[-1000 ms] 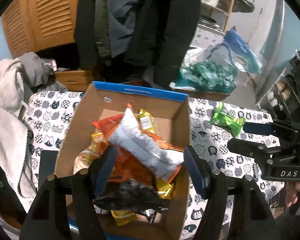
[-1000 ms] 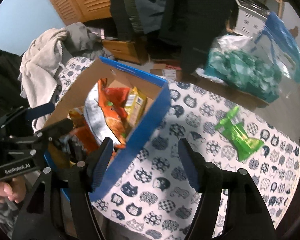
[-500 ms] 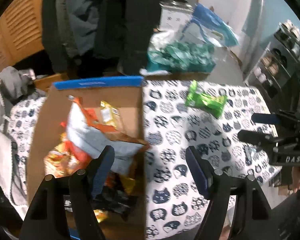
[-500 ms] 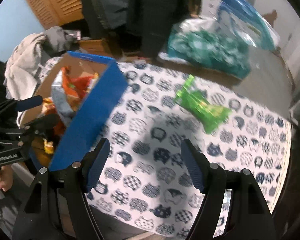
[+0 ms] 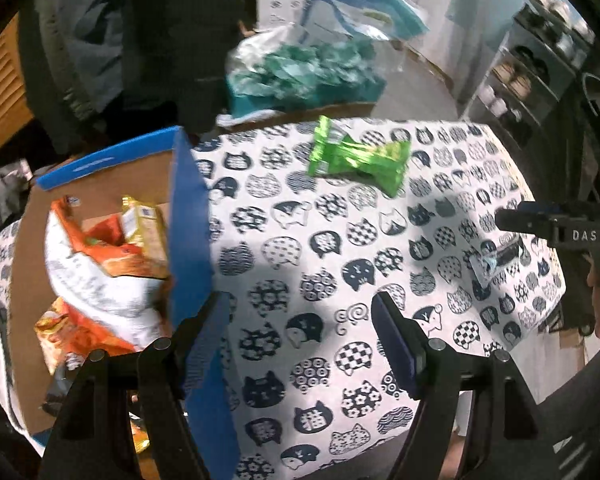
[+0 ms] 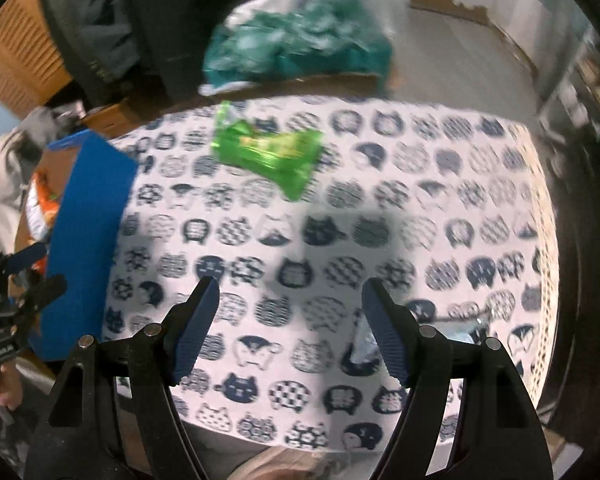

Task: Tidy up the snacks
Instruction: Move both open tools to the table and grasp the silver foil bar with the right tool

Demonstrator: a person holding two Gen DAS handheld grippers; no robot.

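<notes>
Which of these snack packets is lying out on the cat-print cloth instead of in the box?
The bright green packet lies alone on the cat-print tablecloth. The orange, silver and yellow ones sit inside the blue-sided cardboard box.

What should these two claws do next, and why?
Probably reach the right gripper toward the green snack packet and close on it. Both grippers are open and empty, and that packet lies loose on the cat-print tablecloth, outside the cardboard box where other snacks already sit.

black tongs [image 5: 300, 344] with ribbed blue pads [image 6: 384, 340], silver pivot screws, white "das" lettering on one.
</notes>
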